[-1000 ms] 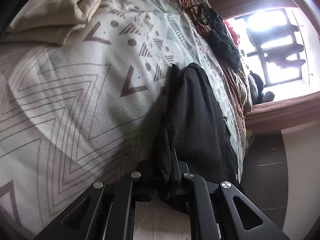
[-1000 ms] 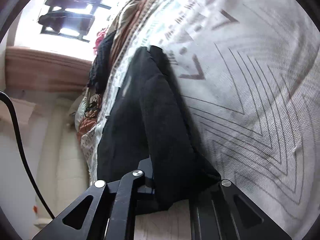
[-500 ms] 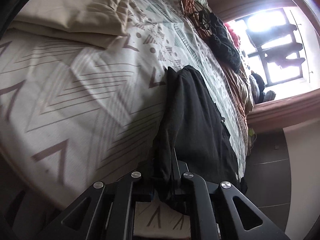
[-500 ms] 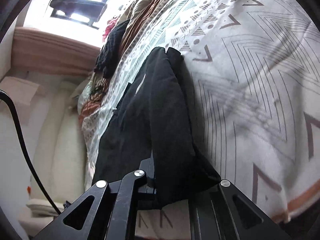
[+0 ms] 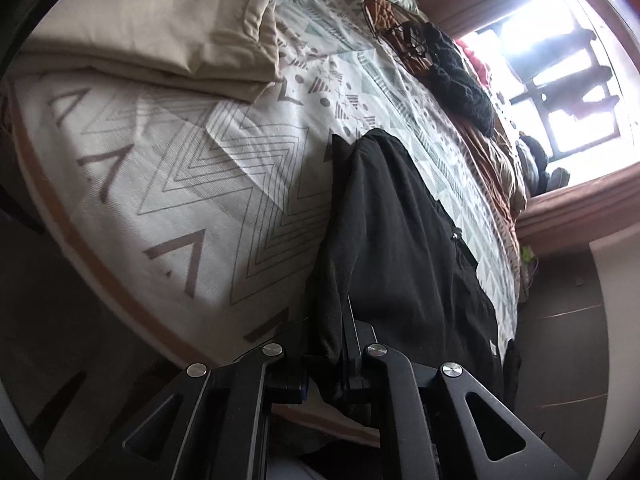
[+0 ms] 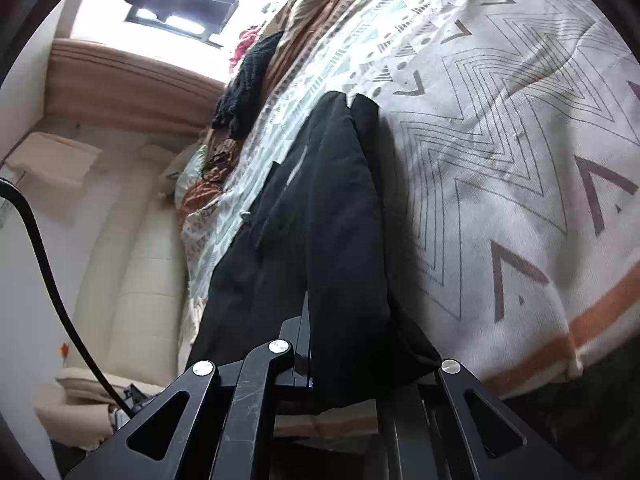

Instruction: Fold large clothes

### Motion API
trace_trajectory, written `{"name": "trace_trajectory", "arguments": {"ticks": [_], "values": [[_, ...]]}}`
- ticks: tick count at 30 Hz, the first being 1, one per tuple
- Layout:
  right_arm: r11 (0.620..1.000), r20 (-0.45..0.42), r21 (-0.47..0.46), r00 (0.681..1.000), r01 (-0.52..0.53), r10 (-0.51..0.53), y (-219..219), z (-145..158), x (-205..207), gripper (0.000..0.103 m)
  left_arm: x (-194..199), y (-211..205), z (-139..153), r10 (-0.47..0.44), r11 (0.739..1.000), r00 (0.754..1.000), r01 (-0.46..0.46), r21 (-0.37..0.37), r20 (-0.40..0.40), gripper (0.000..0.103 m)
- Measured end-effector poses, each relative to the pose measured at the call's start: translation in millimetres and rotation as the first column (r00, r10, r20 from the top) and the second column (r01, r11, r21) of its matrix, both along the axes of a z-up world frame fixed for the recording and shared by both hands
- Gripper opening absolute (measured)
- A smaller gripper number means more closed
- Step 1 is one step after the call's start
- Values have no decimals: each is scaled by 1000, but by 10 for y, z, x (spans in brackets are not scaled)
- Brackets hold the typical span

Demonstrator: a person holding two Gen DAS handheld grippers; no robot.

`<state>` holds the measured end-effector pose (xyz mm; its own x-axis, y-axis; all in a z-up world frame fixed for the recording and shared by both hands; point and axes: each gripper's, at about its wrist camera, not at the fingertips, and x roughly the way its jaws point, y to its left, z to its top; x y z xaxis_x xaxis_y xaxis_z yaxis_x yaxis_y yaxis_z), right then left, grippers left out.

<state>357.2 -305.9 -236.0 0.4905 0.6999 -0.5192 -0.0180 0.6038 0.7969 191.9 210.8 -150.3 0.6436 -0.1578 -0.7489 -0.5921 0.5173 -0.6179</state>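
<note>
Black garment (image 5: pixel 404 240) stretched lengthwise across the bed (image 5: pixel 224 184), over the patterned cover; near end raised off the bed edge. Left gripper (image 5: pixel 340 344) jaws clenched on a bunched fold at that end. Right gripper (image 6: pixel 344 344) jaws clenched on the same end. Beige pillow (image 5: pixel 160 40) beyond the garment; dark knit pile (image 5: pixel 460 76) toward the window

The left black two-finger gripper (image 5: pixel 334 344) is pinching a fold of black fabric garment (image 5: pixel 400 240), angling downward. The right black two-finger gripper (image 6: pixel 344 356) is likewise clamping the garment's edge, tilting down.
</note>
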Motion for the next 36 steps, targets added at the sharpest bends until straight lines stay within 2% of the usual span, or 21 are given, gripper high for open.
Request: {"name": "trace_trajectory", "arguments": {"ticks": [9,12,13,15,16,17,19,21,24,31,36], "values": [[999,-25,-41,999,-34,33,-30,-102,-55,9,-38,22,-156,14,1000,1000,-14,-5,-14,11],[997,-71,-70,997,-42,37,-65,-159,-36,16,-43,56,-255,5,1000,999,-6,-23,-33,12],[996,-83,-84,996,-40,33,-87,-171,-40,20,-43,72,-305,-3,1000,999,2,-31,-34,17],[991,-89,-132,996,-32,20,-141,-153,-66,29,-55,98,-390,-23,999,999,22,-47,-22,36],[985,-88,-173,996,-23,8,-180,-132,-86,36,-59,115,-439,-33,997,999,32,-64,-8,49],[978,-85,-206,996,-10,-8,-205,-118,-116,44,-66,127,-491,-41,996,999,41,-80,5,55],[955,-86,-295,994,34,-62,-315,-77,-172,53,-81,119,-548,-62,994,998,64,-92,23,55],[943,-83,-328,992,58,-90,-422,-21,-231,53,-81,126,-590,-90,991,995,93,-91,45,55],[913,-40,-406,996,52,-75,-374,171,-306,53,-82,151,-603,-114,988,990,122,-97,82,55],[875,18,-481,997,-52,69,287,537,-335,52,53,241,-637,-143,980,983,156,-120,112,55],[855,-1,-500,987,-139,160,822,545,-262,49,127,276,-668,-157,974,980,174,-142,125,55]]}}
